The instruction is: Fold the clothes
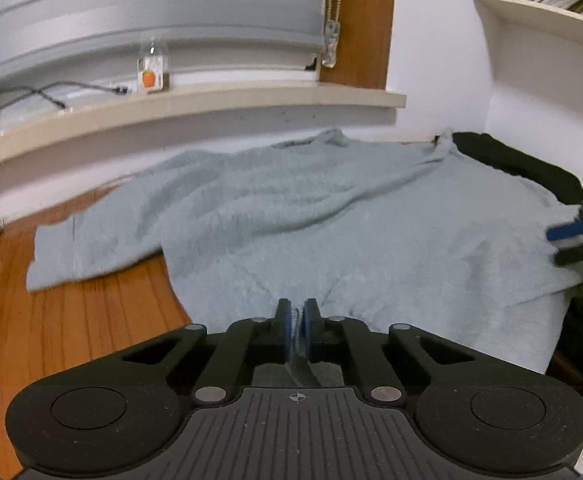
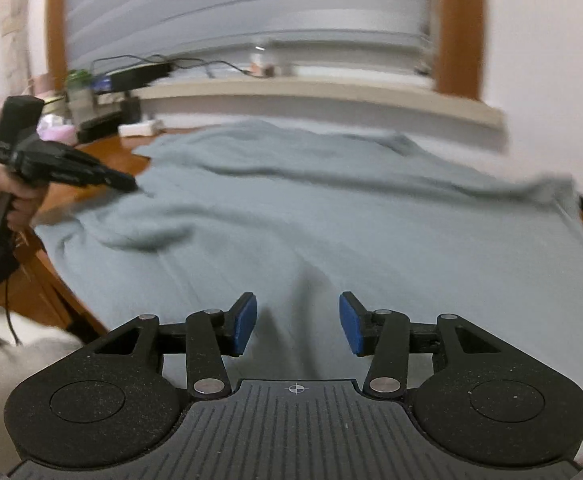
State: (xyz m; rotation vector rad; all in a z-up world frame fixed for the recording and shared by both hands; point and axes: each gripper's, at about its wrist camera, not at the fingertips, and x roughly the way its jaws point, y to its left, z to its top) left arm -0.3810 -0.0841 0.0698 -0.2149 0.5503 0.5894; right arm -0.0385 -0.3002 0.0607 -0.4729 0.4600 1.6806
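Wooden table [image 1: 51,332] under a windowsill: the grey sweater [image 1: 331,220] lies spread across it. Your left gripper [image 1: 297,322] pinches its near hem; your right gripper [image 2: 297,322] hovers, jaws spread. Pulling one-handed may skew the fold.

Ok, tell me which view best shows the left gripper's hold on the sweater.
The left wrist view: the left gripper is shut on a pinch of the sweater hem between its blue pads. The right wrist view shows that gripper only from the side, blurred, its tip at the cloth.
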